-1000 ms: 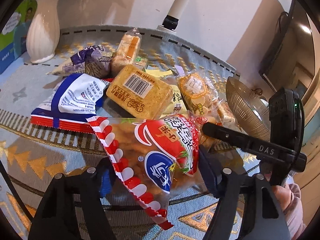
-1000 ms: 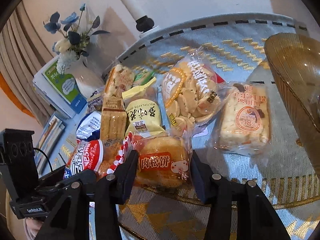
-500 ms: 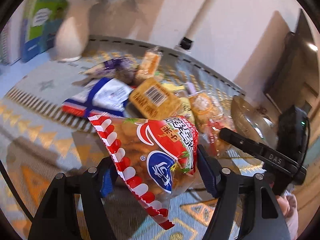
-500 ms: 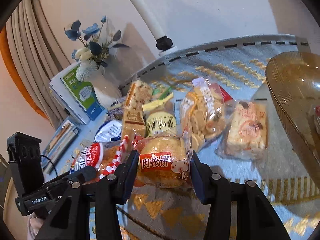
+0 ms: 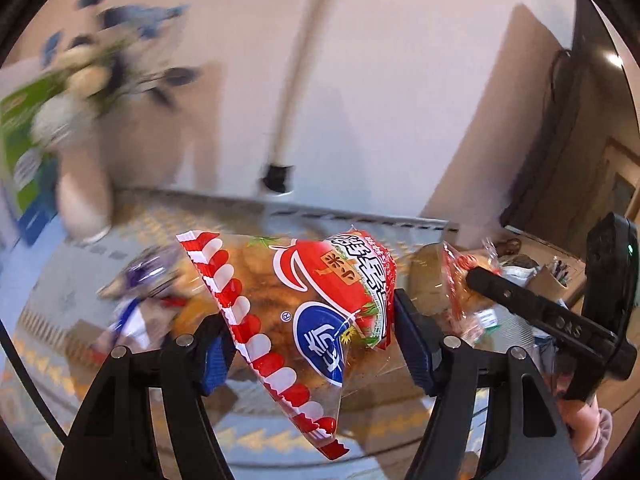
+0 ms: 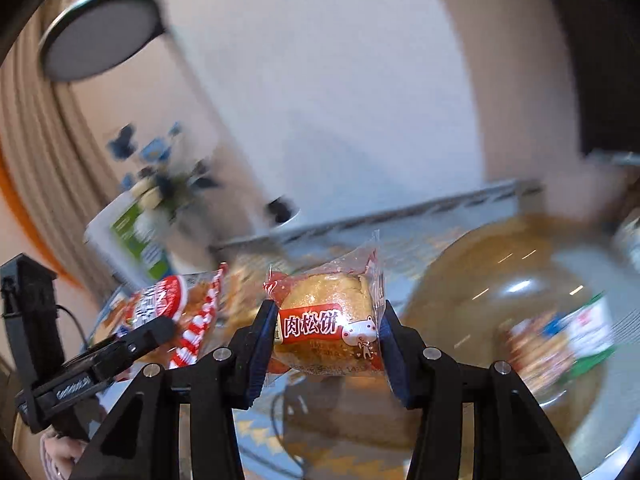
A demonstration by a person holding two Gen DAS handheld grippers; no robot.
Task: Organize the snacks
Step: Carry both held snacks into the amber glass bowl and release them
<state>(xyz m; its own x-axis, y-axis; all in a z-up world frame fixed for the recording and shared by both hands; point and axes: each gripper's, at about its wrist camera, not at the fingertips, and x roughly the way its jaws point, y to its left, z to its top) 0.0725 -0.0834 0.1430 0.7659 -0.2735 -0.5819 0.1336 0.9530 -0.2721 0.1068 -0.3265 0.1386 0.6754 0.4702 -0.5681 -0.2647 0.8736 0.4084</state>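
My left gripper [image 5: 310, 340] is shut on a red-and-white snack bag [image 5: 304, 304] with a blue logo and holds it in the air above the table. My right gripper [image 6: 326, 338] is shut on a wrapped meat floss cake [image 6: 326, 320] with a red label and also holds it up. The snack bag also shows at the left of the right wrist view [image 6: 176, 312]. The cake shows to the right in the left wrist view [image 5: 464, 288]. An amber glass bowl [image 6: 500, 280] sits to the right, with some packets [image 6: 560, 340] in it.
Several other snack packets [image 5: 140, 284] lie blurred on the patterned tablecloth [image 5: 80, 264] below. A white vase with blue flowers [image 5: 80, 184] and a green box [image 5: 20, 152] stand at the back left. A lamp pole [image 5: 296, 80] rises at the back edge.
Both grippers have lifted their packets well off the table and tilted upward. The right gripper has swung toward the amber bowl, which now fills the right of its view.
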